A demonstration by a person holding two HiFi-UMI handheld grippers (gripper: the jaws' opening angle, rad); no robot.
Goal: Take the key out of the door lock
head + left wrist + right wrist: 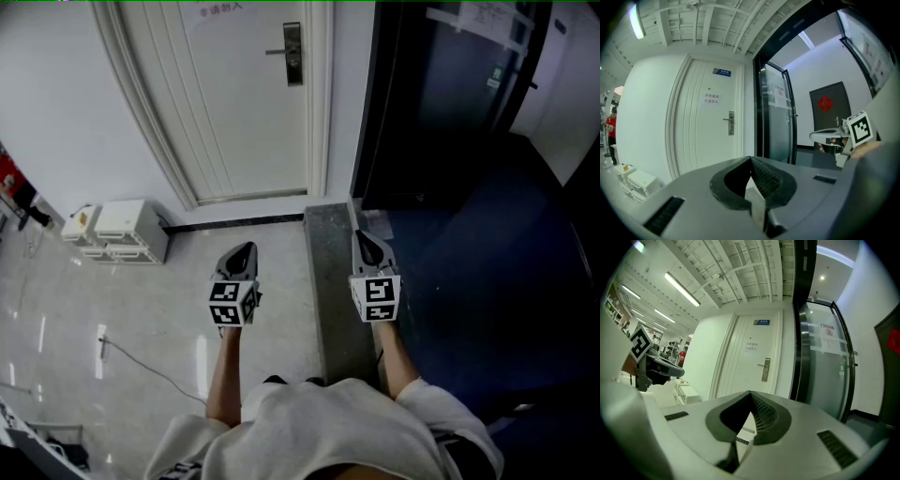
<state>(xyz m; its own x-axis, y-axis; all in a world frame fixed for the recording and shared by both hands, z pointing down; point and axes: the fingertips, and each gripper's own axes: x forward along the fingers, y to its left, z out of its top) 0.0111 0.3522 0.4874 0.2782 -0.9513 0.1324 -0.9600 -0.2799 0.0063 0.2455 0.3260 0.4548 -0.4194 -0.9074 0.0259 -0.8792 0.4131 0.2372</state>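
- Both tongs point forward with jaws pressed together on nothing: the left gripper (pixel 240 255) over the pale floor, the right gripper (pixel 367 248) over the grey threshold strip (pixel 328 281).
- Ahead of them and well apart, the door lock (pixel 293 53) sits on the white door (pixel 234 103), between the lines the two grippers point along.
- Its plate stands upright, with the lever pointing left; the key is too small to make out.
- Neither gripper looks clearly nearer; either would need to advance, rise and open.

Nothing was really legible: the white door (pixel 708 136) had a red-lettered paper notice (pixel 711 98) and a blue plate (pixel 721 72), both too small.
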